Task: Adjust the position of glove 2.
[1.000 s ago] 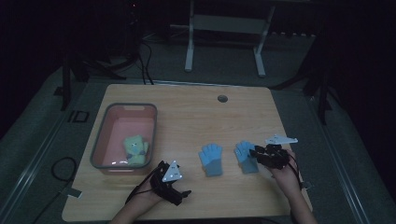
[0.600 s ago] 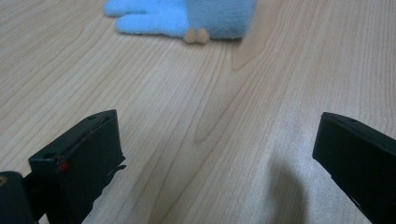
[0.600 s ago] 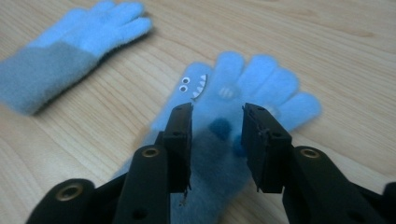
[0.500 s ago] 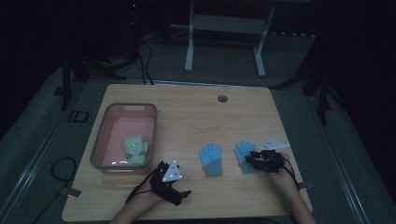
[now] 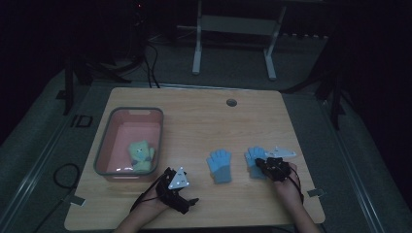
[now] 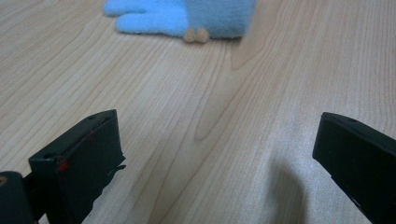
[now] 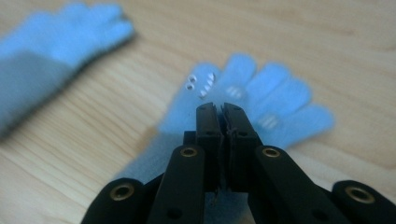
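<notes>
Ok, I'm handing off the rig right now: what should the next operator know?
Right tongs: jaws together over the right blue glove; whether fabric is pinched is unclear.
Left tongs: open and empty, low over bare table.
Second blue glove lies flat between the hands.
Pink bin holds a green glove.
Likely left: confirm the grip, then both blue gloves into the bin.

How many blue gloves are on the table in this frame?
2. One blue glove lies flat near the table's middle front; the other blue glove lies to its right, under the right tongs, whose jaws are closed over it. The pink bin holds something yellow-green, not blue.
</notes>
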`<state>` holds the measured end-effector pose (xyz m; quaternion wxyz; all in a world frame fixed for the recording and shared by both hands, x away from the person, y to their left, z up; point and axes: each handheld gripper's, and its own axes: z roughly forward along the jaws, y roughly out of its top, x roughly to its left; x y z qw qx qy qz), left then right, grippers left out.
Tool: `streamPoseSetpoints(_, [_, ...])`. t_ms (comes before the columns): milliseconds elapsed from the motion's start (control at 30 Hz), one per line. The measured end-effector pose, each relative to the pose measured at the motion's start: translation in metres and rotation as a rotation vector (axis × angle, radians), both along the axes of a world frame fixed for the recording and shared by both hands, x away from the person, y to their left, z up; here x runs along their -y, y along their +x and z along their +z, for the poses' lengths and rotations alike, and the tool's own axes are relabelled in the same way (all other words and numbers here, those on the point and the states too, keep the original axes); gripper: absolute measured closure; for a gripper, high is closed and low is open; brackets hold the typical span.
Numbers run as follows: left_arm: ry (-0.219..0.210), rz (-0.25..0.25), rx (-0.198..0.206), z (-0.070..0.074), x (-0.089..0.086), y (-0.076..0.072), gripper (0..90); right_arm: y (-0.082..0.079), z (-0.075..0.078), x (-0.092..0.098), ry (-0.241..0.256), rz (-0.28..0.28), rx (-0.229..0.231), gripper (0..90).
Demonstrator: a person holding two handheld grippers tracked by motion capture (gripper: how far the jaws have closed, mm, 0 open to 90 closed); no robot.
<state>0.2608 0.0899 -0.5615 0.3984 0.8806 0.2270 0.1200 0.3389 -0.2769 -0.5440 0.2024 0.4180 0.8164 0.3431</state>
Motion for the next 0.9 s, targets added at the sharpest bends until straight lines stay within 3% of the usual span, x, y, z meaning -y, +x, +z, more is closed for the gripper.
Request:
streamPoseSetpoints(133, [0.000,-0.001,0.001,0.000,0.000,0.000,1.6,-0.004,0.017,-0.007,0.033,0.002,0.025,86.8])
streamPoseSetpoints(233, [0.001,0.000,0.001,0.000,0.000,0.000,1.6,-0.004,0.025,-0.012,0.050,0.012,0.019,86.8])
streamPoseSetpoints(433, [0.003,-0.001,0.003,0.000,0.000,0.000,1.6,-0.011,0.046,-0.036,0.077,0.069,0.059,86.7])
streamPoseSetpoints(900, [0.002,-0.004,0.007,0.000,0.000,0.000,1.6,-0.014,0.053,-0.089,0.123,0.184,0.050,86.7])
